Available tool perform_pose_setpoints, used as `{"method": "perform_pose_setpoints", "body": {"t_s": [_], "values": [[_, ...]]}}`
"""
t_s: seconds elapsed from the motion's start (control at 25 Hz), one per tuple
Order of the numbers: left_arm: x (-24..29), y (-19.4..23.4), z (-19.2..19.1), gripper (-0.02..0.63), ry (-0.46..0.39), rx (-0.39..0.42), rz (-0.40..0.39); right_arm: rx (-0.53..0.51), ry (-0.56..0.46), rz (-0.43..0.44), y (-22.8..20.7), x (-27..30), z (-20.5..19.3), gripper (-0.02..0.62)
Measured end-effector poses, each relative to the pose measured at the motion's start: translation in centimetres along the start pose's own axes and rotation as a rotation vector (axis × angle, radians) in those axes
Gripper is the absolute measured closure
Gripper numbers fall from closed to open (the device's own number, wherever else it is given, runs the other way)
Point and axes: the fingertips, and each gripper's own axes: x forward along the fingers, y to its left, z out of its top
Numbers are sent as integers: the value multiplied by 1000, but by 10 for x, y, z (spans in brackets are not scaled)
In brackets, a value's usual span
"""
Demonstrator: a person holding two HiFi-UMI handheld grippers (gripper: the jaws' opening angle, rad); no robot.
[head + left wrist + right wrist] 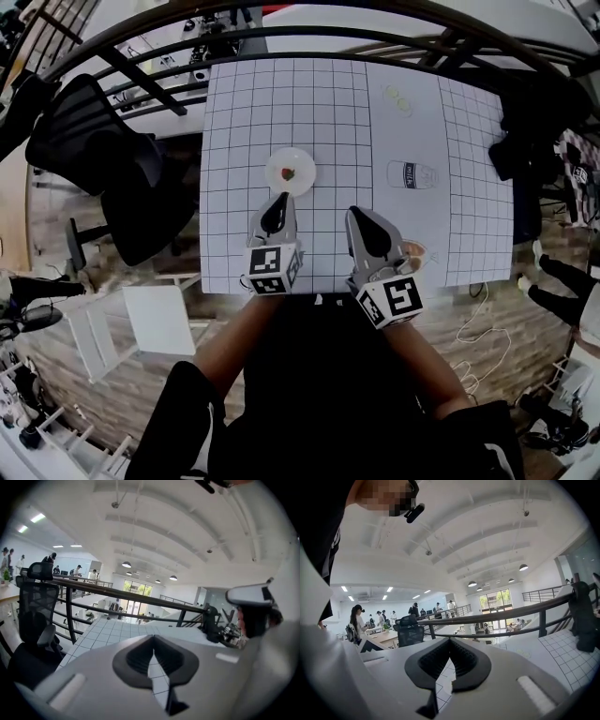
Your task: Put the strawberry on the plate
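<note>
The strawberry [289, 174] rests on the plate [307, 165], upper centre of the head view, just above the tips of the left gripper [283, 199], the nearer one. Its jaws are pressed together, empty. The right gripper [358, 216] sits to the plate's lower right, likewise closed on nothing.

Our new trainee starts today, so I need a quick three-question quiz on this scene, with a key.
1. What do the left gripper and the right gripper hold?
2. True or false: the strawberry lies on the plate.
3. Which gripper is nearer the plate? A) left B) right
Key: 1 nothing, both are shut and empty; 2 true; 3 A.
</note>
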Motion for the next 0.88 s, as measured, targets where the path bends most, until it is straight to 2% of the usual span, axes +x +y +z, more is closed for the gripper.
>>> {"method": "perform_pose_setpoints", "body": {"t_s": [0.24,0.52,0.72,0.88], "values": [[-50,-12,31,595,-99,8,-26,-20,-16,-25,21,-12,9,598],[-103,-36,59,595,-230,102,-76,-50,-19,-61,46,-26,8,598],[-129,-47,66,595,-261,42,-110,-86,-71,-101,61,-44,20,598],[-149,-54,68,595,-302,61,-109,-95,-86,-107,71,-57,19,598]]}}
